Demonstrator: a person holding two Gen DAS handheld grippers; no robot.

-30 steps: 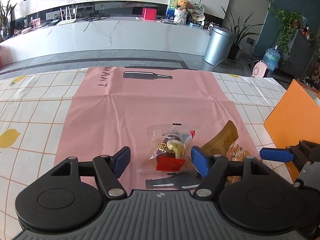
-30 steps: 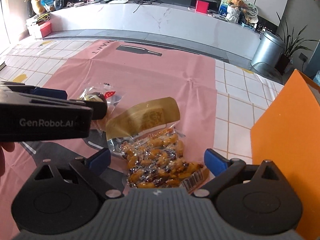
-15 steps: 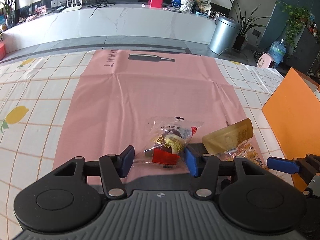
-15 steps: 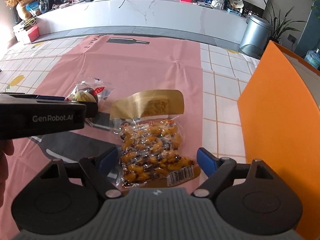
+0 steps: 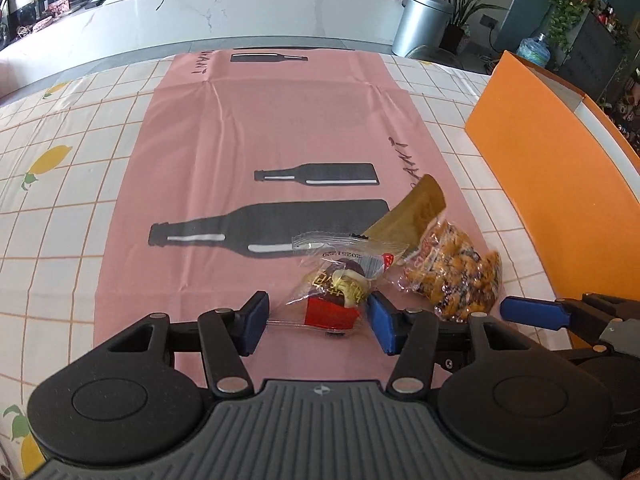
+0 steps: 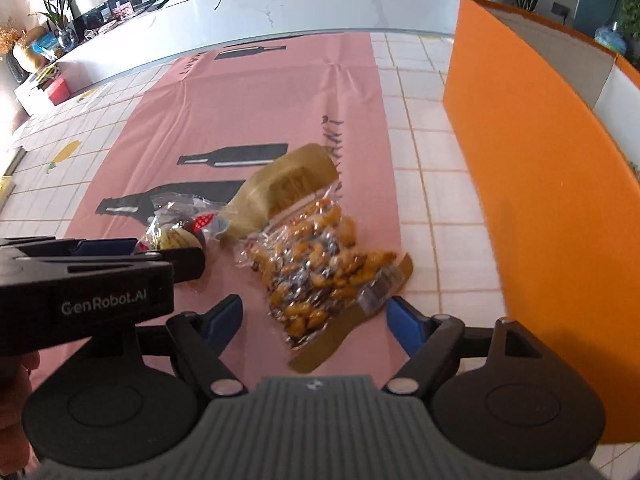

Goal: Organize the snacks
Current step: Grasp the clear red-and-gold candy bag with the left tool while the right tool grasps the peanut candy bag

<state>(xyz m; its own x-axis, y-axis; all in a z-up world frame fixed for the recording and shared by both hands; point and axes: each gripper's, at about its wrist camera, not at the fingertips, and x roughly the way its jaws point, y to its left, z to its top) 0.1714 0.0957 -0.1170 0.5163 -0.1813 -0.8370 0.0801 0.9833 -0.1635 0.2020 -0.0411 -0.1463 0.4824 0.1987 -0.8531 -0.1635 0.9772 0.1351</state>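
A small clear packet [image 5: 340, 284] holding a dark sweet and a red card sits between the blue pads of my left gripper [image 5: 318, 322], which is shut on it above the pink cloth [image 5: 260, 128]. A bigger clear bag of orange nuts [image 6: 320, 264] with a gold header hangs tilted in my right gripper [image 6: 314, 318]. Those jaws are still closing on its lower end. In the left wrist view the nut bag [image 5: 452, 272] is just right of the small packet, with a blue finger [image 5: 532, 314] of the right gripper beside it.
A tall orange box [image 6: 540, 160] stands close on the right, its open top showing a white inner wall. The pink cloth with black bottle prints lies on a checked tablecloth [image 5: 60, 200] with lemons. A person's hand [image 6: 16, 400] holds the left gripper.
Both grippers have narrowed on their packets and drawn back toward the near edge. The packets came along, which uncovers two bottle prints. The nut bag has tilted.
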